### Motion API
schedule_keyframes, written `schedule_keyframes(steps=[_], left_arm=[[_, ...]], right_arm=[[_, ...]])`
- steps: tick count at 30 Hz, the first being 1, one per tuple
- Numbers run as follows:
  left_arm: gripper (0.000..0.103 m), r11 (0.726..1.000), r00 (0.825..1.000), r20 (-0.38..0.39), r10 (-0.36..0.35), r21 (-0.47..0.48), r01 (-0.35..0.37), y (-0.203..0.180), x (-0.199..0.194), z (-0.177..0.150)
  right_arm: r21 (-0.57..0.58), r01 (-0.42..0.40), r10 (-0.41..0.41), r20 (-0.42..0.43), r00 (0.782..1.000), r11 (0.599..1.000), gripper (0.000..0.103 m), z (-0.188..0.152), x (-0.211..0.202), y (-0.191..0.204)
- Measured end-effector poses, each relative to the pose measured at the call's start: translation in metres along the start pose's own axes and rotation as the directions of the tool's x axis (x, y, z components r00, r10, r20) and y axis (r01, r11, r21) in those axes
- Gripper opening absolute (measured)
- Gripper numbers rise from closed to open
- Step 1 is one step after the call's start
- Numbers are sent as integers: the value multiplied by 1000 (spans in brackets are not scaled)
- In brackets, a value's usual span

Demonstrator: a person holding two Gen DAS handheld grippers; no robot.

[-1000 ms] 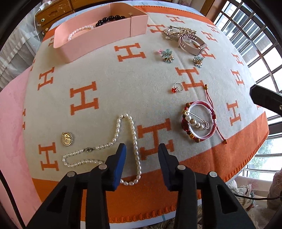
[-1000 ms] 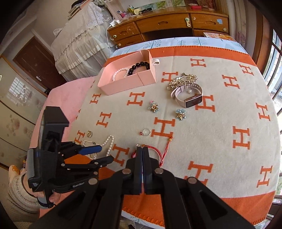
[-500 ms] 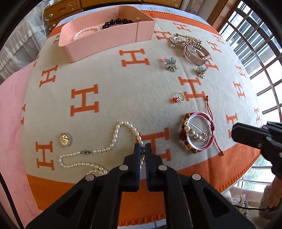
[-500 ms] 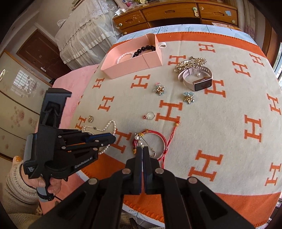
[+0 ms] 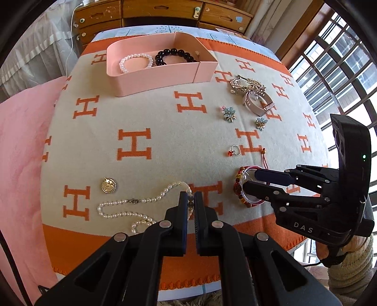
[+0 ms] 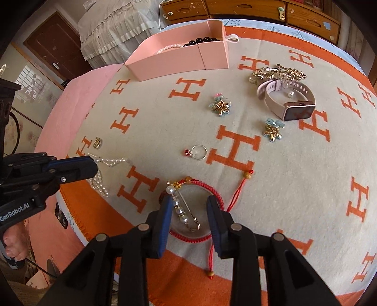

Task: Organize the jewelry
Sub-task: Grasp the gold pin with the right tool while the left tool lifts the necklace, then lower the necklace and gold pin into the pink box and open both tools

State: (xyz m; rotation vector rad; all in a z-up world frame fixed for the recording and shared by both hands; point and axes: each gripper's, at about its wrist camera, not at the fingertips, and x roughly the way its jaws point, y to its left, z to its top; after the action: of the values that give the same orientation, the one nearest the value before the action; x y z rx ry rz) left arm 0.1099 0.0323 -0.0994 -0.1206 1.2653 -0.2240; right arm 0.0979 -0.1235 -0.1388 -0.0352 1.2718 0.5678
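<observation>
The pearl necklace is clamped by the left gripper at one strand – snagging is risked; the right gripper, jaws just parted, straddles the red bracelet.

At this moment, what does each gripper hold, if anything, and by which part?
The left gripper is shut on the pearl necklace, pinching the strand at the right side of its loop. The right gripper is open around the red bracelet, holding nothing.

A wooden dresser with drawers stands at the back, a barred window lets in daylight, and a dark wooden door stands behind white lace-draped furniture.
</observation>
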Motion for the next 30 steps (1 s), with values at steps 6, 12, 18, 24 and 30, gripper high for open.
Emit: schedule_keyframes(steps=[6, 12, 18, 24, 30], left_arm=[[3, 1000, 999, 33, -10, -9, 10, 6, -10, 2], [3, 1000, 995, 100, -6, -8, 7, 6, -37, 11], [3, 1000, 979, 204, 16, -8, -15, 5, -81, 34], [3, 999, 945, 325, 34, -38, -23, 6, -134, 75], [3, 997, 907, 416, 72, -50, -56, 0, -172, 120]], right_arm=[[-80, 65, -65, 3, 998, 995, 20, -2, 1, 13], [-78, 84, -81, 34, 996, 993, 6, -2, -12, 18], [-73, 67, -57, 130, 990, 995, 6, 15, -52, 30], [-32, 61, -52, 236, 970, 998, 6, 53, -95, 33], [15, 54, -56, 314, 948, 998, 6, 98, -122, 33]])
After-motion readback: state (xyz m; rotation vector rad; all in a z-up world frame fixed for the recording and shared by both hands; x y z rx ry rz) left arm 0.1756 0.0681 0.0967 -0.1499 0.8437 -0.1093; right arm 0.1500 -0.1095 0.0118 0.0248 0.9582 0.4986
